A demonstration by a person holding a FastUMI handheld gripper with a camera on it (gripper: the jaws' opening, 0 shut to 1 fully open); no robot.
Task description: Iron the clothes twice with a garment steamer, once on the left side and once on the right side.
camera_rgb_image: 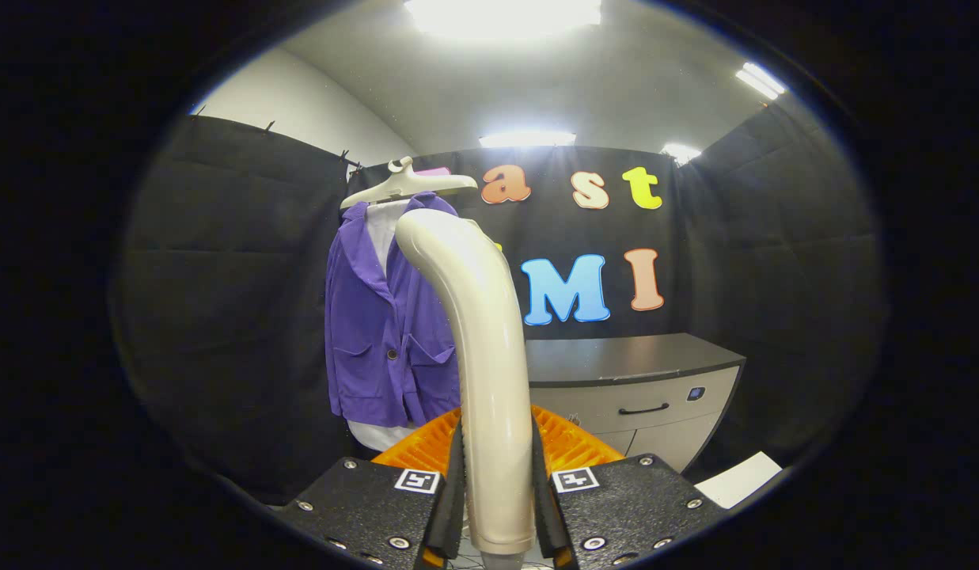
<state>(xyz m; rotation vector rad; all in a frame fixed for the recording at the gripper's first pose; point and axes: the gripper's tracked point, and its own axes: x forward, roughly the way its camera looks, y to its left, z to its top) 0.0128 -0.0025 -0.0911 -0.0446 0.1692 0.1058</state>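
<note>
Holding the steamer [489,356] pinched between both fingers at the bottom centre, the gripper [495,495] is apart from the purple jacket [386,332] hanging on a hanger [406,184] left of centre, so both strokes probably remain.

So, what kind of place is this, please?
Probably a cloth-walled test booth, not a home: black cloth wall, purple jacket on a hanger, grey cabinet. The tongs are shut on the steamer.

Grey cabinet [631,380] against the wall; white sheet [746,479] beside it.
</note>
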